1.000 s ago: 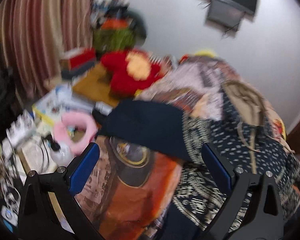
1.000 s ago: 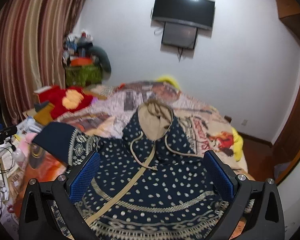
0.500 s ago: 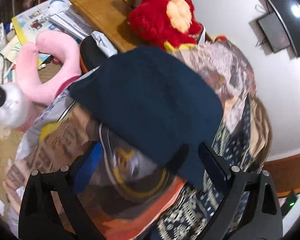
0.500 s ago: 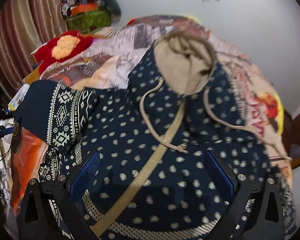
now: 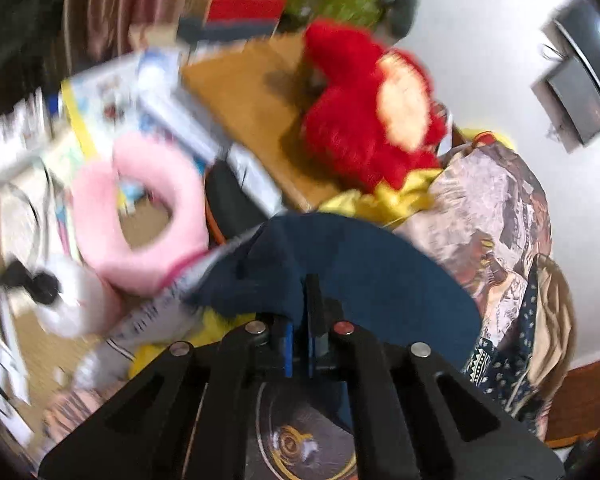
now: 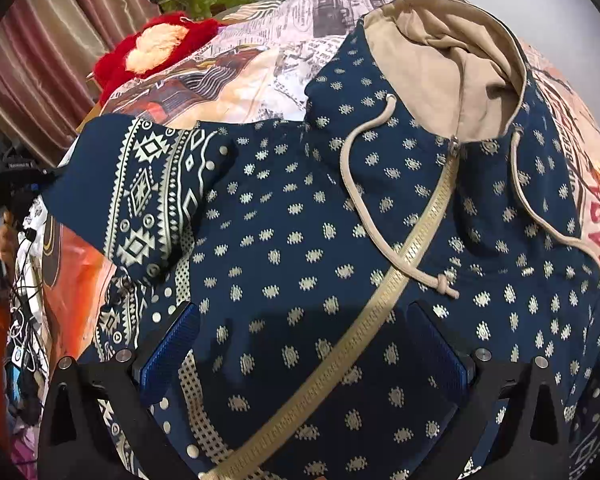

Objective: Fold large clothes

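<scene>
left fingers (image 5: 300, 344) just closed on hoodie sleeve cuff (image 5: 340, 264)

Even indoor light, moderately bright. The left wrist view is smeared by motion blur; the right wrist view is sharp. Fisheye bending and dark vignetting mark every corner.

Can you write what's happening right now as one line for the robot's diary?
stage: sleeve grab | left gripper: just closed, shut on navy cuff | right gripper: open over hoodie front | hoodie: flat on bed, unfolded
</scene>
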Demonstrator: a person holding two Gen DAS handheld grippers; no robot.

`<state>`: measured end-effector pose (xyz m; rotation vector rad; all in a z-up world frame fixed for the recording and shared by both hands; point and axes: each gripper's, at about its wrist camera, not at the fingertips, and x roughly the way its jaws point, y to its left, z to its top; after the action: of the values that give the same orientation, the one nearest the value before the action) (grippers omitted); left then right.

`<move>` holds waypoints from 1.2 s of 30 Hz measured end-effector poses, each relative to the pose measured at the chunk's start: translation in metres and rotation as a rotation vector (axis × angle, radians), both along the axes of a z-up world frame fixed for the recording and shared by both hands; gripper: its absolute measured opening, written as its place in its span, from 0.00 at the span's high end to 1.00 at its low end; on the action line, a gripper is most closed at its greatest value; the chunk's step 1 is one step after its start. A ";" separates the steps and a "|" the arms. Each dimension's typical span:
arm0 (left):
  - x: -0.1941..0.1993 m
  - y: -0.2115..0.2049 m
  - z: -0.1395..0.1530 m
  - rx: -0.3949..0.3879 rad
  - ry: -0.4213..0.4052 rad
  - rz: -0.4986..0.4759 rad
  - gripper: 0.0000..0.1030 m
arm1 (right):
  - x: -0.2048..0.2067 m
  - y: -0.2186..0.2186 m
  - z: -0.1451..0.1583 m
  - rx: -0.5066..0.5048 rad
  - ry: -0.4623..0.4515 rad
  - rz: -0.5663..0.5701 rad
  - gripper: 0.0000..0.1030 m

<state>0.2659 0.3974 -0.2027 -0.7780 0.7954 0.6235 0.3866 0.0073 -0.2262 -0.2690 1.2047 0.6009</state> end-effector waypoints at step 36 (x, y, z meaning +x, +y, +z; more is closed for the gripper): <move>0.090 -0.464 0.007 0.225 0.112 -1.202 0.79 | -0.041 -0.232 0.078 0.188 -0.008 -0.311 0.00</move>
<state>0.3555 -0.0667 -0.1955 0.0268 1.0989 -0.3321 0.3453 -0.2248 -0.1485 0.0744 1.1453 0.4363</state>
